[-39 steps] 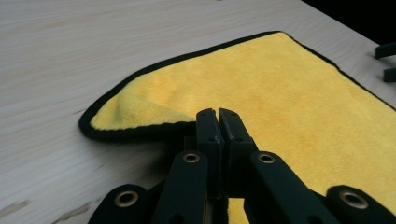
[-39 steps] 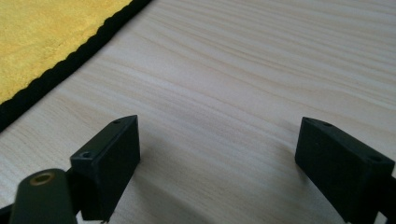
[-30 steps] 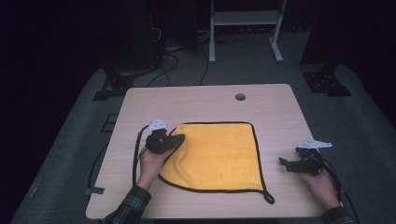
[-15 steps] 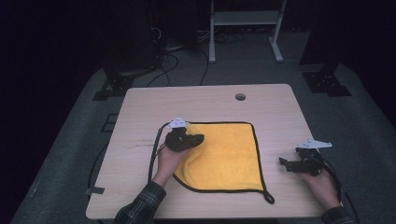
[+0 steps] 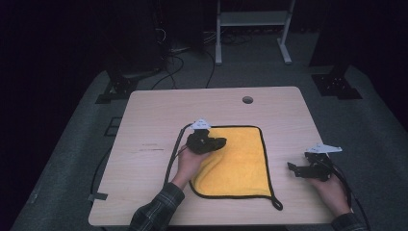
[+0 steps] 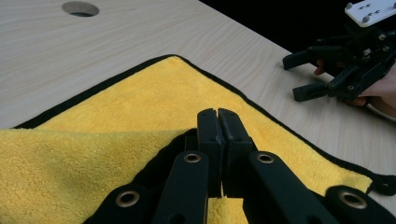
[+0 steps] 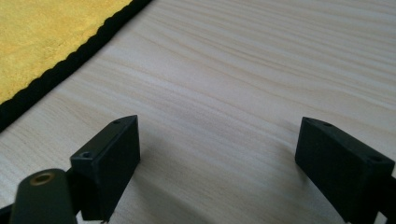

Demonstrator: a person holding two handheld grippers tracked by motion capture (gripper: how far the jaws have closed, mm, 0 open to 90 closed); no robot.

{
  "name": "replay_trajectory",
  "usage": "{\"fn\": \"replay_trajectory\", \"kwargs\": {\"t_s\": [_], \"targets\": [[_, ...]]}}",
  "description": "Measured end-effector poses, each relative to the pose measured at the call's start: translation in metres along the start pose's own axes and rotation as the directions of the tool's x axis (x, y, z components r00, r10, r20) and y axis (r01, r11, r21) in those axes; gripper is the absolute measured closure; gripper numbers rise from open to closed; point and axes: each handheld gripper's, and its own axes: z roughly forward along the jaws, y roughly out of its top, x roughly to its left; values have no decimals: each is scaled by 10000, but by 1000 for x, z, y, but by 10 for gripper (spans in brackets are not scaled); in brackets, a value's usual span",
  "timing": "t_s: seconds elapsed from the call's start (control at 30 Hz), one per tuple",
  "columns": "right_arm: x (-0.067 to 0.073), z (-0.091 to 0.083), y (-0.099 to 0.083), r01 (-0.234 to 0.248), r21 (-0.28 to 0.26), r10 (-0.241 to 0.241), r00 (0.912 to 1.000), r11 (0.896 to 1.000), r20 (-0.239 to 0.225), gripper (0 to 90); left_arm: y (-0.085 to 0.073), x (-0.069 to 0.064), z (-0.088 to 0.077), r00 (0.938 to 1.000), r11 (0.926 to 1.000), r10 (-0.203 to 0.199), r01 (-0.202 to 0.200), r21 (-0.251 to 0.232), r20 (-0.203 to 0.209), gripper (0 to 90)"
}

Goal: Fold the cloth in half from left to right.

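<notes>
Left tongs [image 6: 218, 122] are clamped flat together on the black-trimmed edge of the yellow cloth [image 5: 240, 159], holding that edge over the cloth's middle; a folded flap drapes under them in the left gripper view. Right tongs [image 7: 217, 154] stand wide apart with nothing between them, parked on bare worktop [image 5: 154, 115] just right of the cloth; from above they sit at [image 5: 300, 169].

Status, judging by the layout: fold is roughly half done. Left edge is lifted and doubled over the middle of the cloth, not yet laid on the right edge. Right half lies flat, its hanging loop [image 5: 277, 204] sticking out at the near right corner. Left to do: bring the edge across, line up the trim, let go, smooth.

Around: cable hole [image 5: 247, 99] at the far side of the worktop, well apart. Nothing blocks the path; the right tongs sit near the landing edge.
</notes>
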Motion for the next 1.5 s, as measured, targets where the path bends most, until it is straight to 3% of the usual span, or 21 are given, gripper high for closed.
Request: {"fn": "replay_trajectory", "kwargs": {"t_s": [0.63, 1.5], "targets": [[0, 0, 0, 1, -5, -1, 10000, 10000, 2, 130, 20, -14, 44, 9976, 10000, 49, -53, 51, 691, 885], [0, 0, 0, -4, -5, 4, 10000, 10000, 1, 130, 25, -33, 110, 9938, 9965, 85, -175, 811, 1107, 889]]}}
